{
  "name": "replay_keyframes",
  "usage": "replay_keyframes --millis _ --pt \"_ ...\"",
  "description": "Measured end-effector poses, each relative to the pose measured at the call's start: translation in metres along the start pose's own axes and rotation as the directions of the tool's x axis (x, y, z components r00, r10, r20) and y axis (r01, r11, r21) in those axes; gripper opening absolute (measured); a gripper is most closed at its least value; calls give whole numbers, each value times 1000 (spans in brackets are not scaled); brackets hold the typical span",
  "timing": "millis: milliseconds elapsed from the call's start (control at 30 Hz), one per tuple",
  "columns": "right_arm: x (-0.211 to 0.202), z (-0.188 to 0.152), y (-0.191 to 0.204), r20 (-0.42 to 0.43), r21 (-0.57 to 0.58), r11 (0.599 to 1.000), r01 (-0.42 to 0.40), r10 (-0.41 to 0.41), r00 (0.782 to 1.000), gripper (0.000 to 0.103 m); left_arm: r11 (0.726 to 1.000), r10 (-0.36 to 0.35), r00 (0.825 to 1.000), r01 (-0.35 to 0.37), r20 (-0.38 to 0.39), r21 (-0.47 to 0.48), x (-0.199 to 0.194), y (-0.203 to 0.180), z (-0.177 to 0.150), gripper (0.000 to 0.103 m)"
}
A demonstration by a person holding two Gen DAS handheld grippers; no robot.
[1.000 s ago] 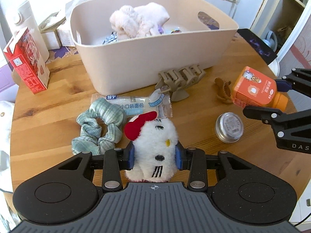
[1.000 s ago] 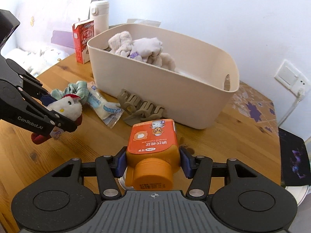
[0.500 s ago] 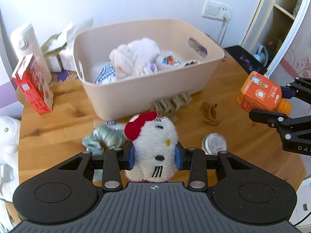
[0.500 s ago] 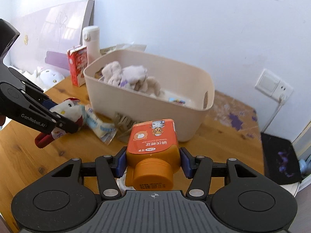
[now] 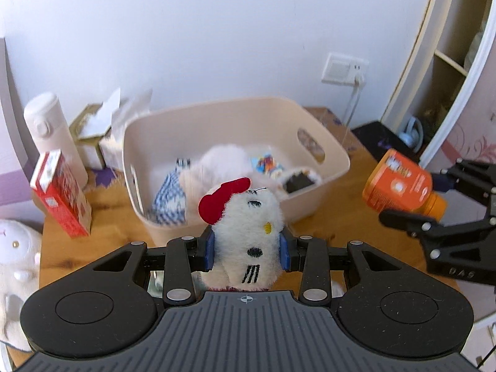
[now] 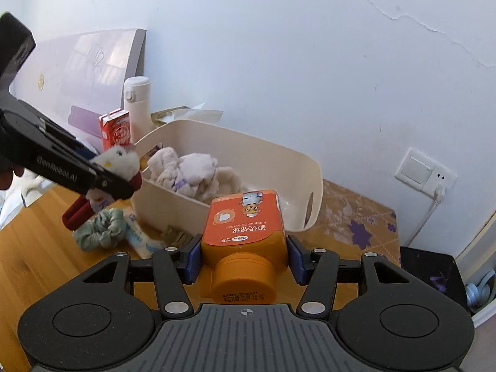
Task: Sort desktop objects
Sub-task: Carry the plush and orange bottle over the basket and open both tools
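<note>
My left gripper [image 5: 247,252] is shut on a white plush toy with a red bow [image 5: 248,232] and holds it in the air in front of the beige bin [image 5: 328,152]. The toy also shows in the right wrist view [image 6: 116,162], near the bin's left corner. My right gripper [image 6: 244,262] is shut on an orange bottle [image 6: 245,232], cap toward the camera, held above the table before the bin [image 6: 279,155]. The bottle shows at the right in the left wrist view [image 5: 400,184]. The bin holds soft toys [image 6: 192,170] and small packets.
On the wooden table [image 6: 37,248] lie a green scrunchie [image 6: 99,229], a wipe packet [image 6: 139,238] and a tan hair clip [image 6: 176,235]. A red carton [image 5: 62,198], white flask [image 5: 52,133] and tissue boxes [image 5: 93,145] stand left of the bin. A wall socket [image 6: 424,173] is at the right.
Both grippers have risen with their loads and moved toward the bin. The table objects have dropped lower or out of view, and more of the bin's inside shows.
</note>
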State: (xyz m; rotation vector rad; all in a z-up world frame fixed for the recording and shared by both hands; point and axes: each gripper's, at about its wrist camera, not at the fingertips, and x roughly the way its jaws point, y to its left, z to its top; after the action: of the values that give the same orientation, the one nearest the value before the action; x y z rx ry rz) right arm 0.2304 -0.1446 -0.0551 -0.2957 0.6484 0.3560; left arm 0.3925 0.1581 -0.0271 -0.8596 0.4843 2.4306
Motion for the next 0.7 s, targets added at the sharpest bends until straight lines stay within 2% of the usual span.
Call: replay_keyframes --millis 367,700 --pt "33 34 -22 23 -25 1000 3 -3 1000 52 998 57 998 -55 37 -41 28 -2 46 39" --pt "90 51 -35 -15 -50 998 -28 27 1000 52 991 120 992 -118 26 -57 77 -1 81 39"
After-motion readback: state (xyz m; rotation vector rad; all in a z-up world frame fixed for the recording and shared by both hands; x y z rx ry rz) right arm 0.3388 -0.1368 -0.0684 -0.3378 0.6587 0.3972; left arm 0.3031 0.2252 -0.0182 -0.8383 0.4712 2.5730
